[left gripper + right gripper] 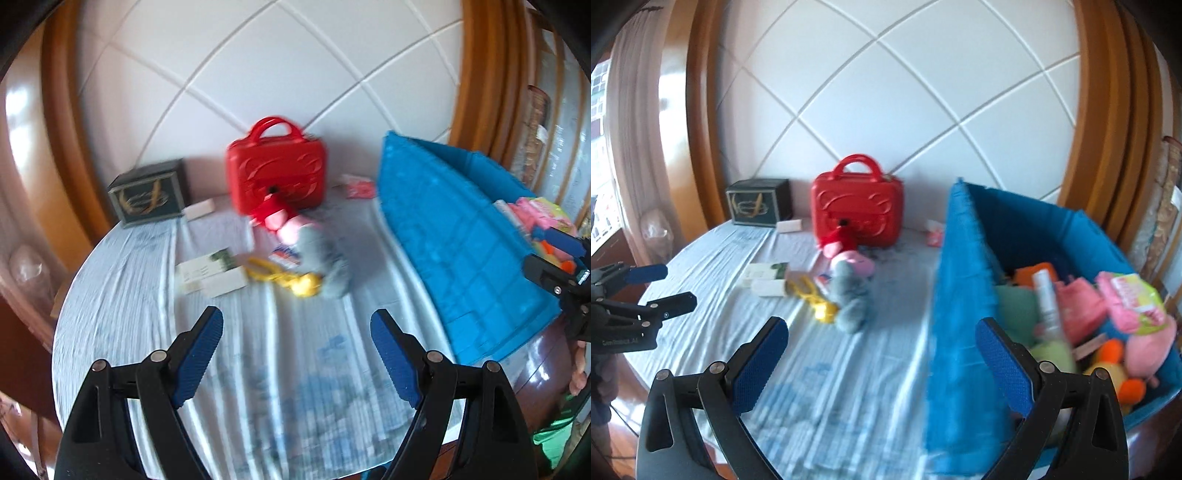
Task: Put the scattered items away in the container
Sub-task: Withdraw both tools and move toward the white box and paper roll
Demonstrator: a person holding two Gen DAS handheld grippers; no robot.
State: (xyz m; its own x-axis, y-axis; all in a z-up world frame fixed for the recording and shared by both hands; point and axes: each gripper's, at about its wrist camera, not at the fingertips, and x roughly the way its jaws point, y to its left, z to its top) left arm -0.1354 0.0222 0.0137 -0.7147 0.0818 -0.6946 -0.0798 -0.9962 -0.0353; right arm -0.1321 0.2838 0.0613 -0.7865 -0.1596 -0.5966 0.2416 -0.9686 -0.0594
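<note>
A blue fabric bin (pixel 964 295) stands at the right of the round table and holds several soft toys and a spray bottle (pixel 1047 302). It also shows in the left wrist view (pixel 454 236). Scattered at the table's middle lie a grey and pink plush toy (pixel 317 254), a yellow toy (pixel 291 278) and white boxes (pixel 210 273). My left gripper (pixel 297 354) is open and empty, short of these items. My right gripper (pixel 882 363) is open and empty, astride the bin's near wall. The left gripper shows in the right wrist view (pixel 661 288).
A red toy suitcase (pixel 277 166) stands upright at the back by the quilted white wall. A dark box (pixel 147 192) sits at the back left, with a small white box (pixel 199 208) beside it. A pink packet (pixel 356 186) lies behind the bin. The table has a pale blue cloth (pixel 258 369).
</note>
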